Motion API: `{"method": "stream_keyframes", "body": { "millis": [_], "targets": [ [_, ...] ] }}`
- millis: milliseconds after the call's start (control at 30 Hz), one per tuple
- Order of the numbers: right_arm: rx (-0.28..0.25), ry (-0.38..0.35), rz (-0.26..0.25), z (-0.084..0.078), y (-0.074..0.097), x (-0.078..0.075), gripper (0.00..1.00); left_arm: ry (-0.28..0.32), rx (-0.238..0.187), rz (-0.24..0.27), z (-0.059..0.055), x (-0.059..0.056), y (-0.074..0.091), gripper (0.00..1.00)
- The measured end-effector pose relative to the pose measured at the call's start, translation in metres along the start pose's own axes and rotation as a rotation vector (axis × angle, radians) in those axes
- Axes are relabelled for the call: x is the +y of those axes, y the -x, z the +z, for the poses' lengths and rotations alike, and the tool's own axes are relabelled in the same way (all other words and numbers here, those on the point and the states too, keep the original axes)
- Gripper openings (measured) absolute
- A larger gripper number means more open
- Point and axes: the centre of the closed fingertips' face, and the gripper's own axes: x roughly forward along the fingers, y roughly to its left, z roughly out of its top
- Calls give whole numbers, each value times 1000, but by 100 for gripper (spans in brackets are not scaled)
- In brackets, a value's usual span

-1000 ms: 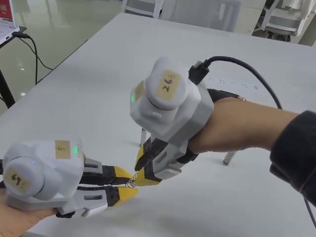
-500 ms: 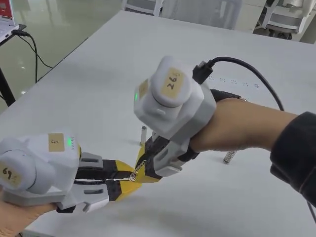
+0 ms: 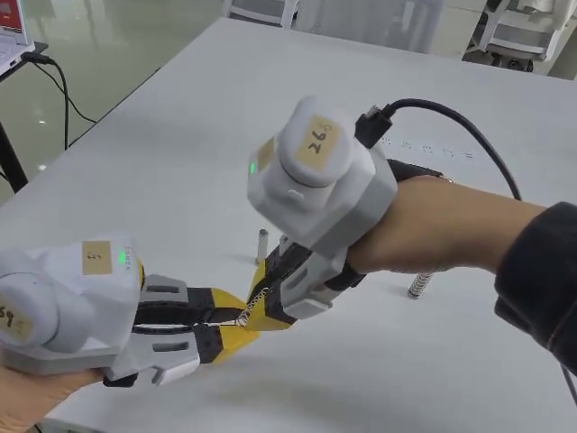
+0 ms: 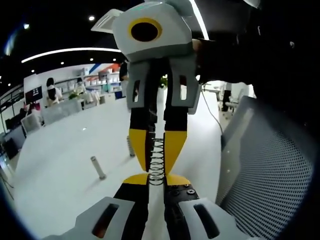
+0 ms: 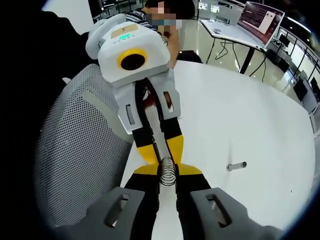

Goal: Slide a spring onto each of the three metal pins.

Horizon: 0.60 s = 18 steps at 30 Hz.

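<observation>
A small steel spring (image 3: 252, 307) spans the gap between both grippers, just above the white table (image 3: 180, 153). My left gripper (image 3: 236, 327) comes in from the lower left, shut on the spring's (image 4: 157, 159) near end. My right gripper (image 3: 262, 301) reaches down from the right, its yellow fingers (image 4: 175, 142) pressed on either side of the spring. In the right gripper view my right gripper (image 5: 168, 176) holds the spring (image 5: 168, 172) end-on. Two bare metal pins (image 4: 97, 167) (image 4: 131, 146) stand upright on the table, one of them (image 3: 262, 245) just behind the grippers.
A second spring (image 3: 417, 287) stands tilted on the table to the right, under the person's forearm (image 3: 433, 225). A black cable (image 3: 451, 126) loops from the right gripper. The table's left edge drops to the floor, where a desk leg and wires (image 3: 54, 90) stand.
The spring has turned from lying in the left gripper's tips to slanting up into the right gripper's fingers. The left gripper has sunk slightly toward the lower left.
</observation>
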Motion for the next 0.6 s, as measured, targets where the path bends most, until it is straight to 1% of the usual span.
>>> {"method": "stream_keyframes", "body": {
  "millis": [167,267,467,600],
  "targets": [
    [5,9,-3,1,-1,-2,8,10,8,12,-2,2,-1,5],
    [5,10,-10,2,1,-4,8,18,15,28,-3,6,0,13],
    [17,13,-18,-1,1,-7,8,38,16,36,-6,8,-1,20],
    [24,13,-25,-3,1,-9,8,58,20,52,-8,12,-1,27]
  ]
}}
